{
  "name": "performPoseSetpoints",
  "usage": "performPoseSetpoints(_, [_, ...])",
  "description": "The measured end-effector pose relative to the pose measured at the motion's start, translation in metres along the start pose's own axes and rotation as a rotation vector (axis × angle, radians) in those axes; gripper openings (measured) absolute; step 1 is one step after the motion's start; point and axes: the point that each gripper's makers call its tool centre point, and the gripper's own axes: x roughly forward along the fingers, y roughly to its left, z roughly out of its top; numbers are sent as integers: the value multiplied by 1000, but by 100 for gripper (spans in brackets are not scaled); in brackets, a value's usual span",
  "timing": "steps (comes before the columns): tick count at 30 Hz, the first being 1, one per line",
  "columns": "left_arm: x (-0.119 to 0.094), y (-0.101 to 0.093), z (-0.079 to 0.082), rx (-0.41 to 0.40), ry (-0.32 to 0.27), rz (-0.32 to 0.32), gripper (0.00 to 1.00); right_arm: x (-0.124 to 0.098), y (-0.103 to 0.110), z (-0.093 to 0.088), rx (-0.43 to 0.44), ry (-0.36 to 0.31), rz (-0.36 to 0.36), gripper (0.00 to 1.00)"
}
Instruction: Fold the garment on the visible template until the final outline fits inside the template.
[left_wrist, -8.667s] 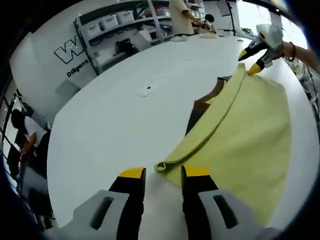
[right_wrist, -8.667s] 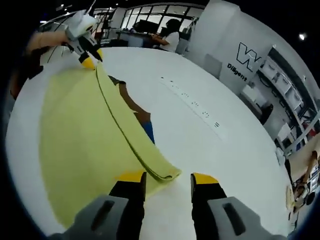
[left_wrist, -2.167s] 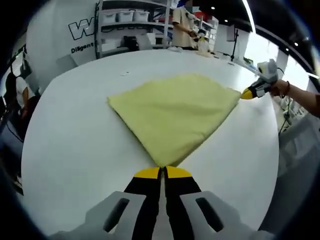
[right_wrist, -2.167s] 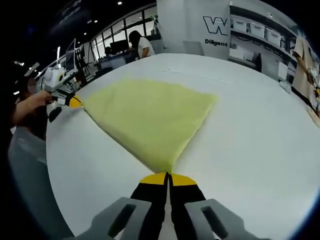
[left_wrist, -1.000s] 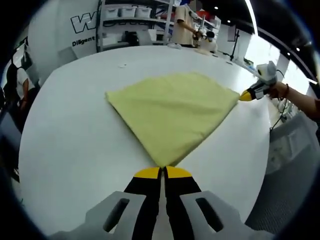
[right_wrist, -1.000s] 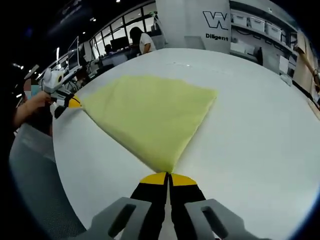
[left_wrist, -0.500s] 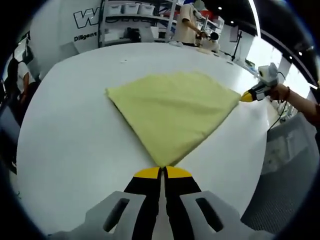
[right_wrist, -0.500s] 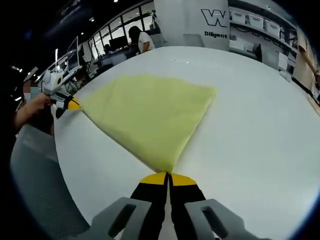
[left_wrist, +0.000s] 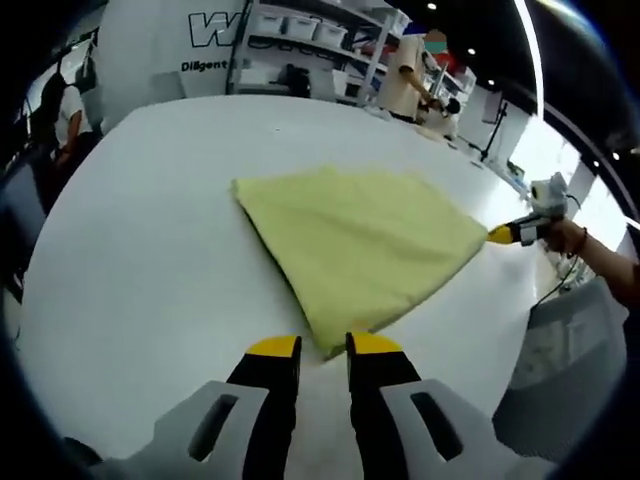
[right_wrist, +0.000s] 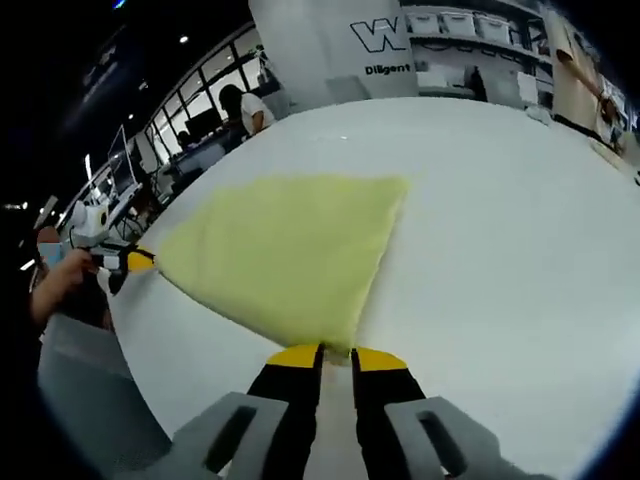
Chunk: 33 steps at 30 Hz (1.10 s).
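Observation:
The yellow garment (left_wrist: 362, 243) lies folded flat on the white table (left_wrist: 130, 230), seen from the other side as a broad yellow wedge (right_wrist: 285, 250). My left gripper (left_wrist: 323, 346) stands open, its yellow tips either side of the garment's near corner. At the garment's far right corner is my right gripper (left_wrist: 503, 234), held by a hand. In the right gripper view my right gripper (right_wrist: 337, 357) is open by a narrow gap at its own near corner. The left gripper (right_wrist: 141, 260) sits at the far left corner there.
The round table's edge (right_wrist: 150, 350) runs close below both grippers, with grey floor beyond. Shelves with bins (left_wrist: 300, 50) and a lettered wall (right_wrist: 395, 45) stand at the back. A person (left_wrist: 415, 80) works at the far side, another (right_wrist: 245, 105) sits near desks.
Both grippers were shut on the garment's corners half a second ago; now both jaws have parted and the corners lie on the table. Both views have tilted slightly.

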Motion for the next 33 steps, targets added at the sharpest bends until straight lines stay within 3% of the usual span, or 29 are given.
performPoseSetpoints(5, [-8,-2,8,-3,-28,30,36,-7,5,9,18,-50,-15,44])
performPoseSetpoints(13, [-30,-21,19,17,-68,47,70,-26,25,20,-2,-109,-24,76])
performPoseSetpoints(24, [-52,-34,20,31,-91,109,99,-48,55,22,-50,-121,-2,99])
performPoseSetpoints(33, [-63,-46,19,31,-103,107,99,-65,70,24,-117,-131,14,99])
